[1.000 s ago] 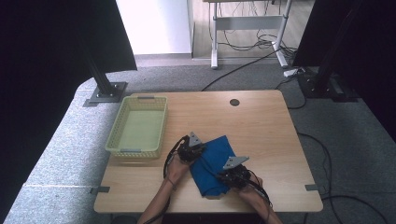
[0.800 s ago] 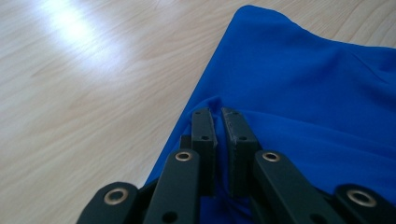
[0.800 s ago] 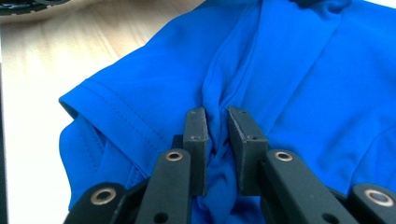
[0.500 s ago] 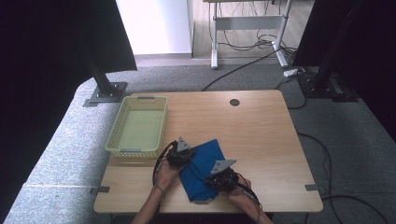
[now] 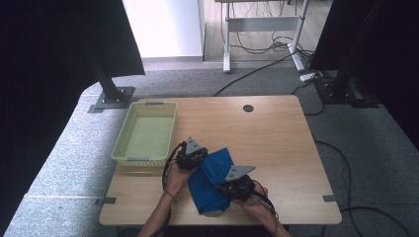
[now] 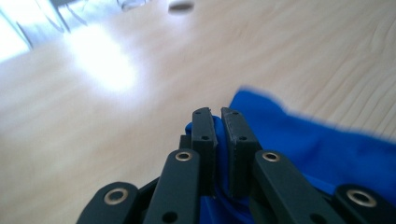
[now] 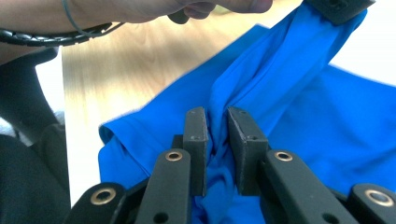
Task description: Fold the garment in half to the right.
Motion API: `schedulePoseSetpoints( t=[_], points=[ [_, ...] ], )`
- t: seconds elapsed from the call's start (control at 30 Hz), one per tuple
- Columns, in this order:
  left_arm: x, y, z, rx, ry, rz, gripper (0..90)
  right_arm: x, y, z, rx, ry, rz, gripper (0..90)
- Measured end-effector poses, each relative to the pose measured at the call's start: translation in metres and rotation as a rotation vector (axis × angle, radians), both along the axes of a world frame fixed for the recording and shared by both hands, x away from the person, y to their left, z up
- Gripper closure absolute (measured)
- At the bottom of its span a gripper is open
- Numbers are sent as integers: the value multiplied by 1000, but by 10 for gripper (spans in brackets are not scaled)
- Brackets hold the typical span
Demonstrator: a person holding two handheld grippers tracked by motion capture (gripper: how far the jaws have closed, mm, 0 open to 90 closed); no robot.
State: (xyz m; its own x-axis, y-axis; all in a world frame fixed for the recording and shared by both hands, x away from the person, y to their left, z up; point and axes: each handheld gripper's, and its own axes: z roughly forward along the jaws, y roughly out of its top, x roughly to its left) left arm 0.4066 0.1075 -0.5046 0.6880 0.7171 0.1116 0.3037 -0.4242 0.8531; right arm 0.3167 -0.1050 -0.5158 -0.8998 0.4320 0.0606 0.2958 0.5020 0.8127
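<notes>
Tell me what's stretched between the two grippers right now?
The blue cloth: the left gripper and the right gripper are both shut on it. In the right gripper view a taut fold runs up to the other gripper.

High cam overhead; tool cams close, shared blue cloth (image 5: 212,180).

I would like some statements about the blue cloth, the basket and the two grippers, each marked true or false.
1. Both grippers pinch the blue cloth. True: the left gripper and the right gripper each have cloth between their fingers.
2. The cloth lies inside the basket. False: it is on the table, right of the basket.
3. The basket is green. True.
4. The cloth is folded flat and neat. False: it is bunched and pulled between the grippers.
</notes>
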Motion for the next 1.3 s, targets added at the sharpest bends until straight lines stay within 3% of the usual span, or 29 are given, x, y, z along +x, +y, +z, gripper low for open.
schedulePoseSetpoints(
  t=[0.17, 0.33, 0.43, 0.53, 0.67, 0.87, 0.97, 1.1, 1.3],
  points=[
    [8, -19, 6, -20, -12, -44, 839, 0, -17, 8, 0, -20, -40, 777],
    [16, -35, -13, 29, 30, -88, 836, 2, -27, -8, -31, 27, -63, 777],
    [21, -38, -27, 48, 68, -84, 832, 4, -30, -20, -63, 55, -69, 777],
    [25, -34, -37, 50, 97, -72, 826, 8, -31, -29, -86, 85, -74, 776],
    [29, -28, -41, 43, 129, -56, 805, 10, -31, -31, -82, 99, -74, 774],
    [31, -19, -36, 31, 130, -20, 784, 10, -31, -33, -71, 114, -87, 773],
    [29, -16, -33, 47, 116, -14, 769, 10, -31, -33, -71, 114, -86, 772],
    [31, -6, -30, 35, 118, 38, 756, 10, -31, -33, -71, 114, -86, 768],
    [23, 2, -27, 16, 122, 19, 673, 10, -32, -34, -64, 119, -84, 764]
  ],
)
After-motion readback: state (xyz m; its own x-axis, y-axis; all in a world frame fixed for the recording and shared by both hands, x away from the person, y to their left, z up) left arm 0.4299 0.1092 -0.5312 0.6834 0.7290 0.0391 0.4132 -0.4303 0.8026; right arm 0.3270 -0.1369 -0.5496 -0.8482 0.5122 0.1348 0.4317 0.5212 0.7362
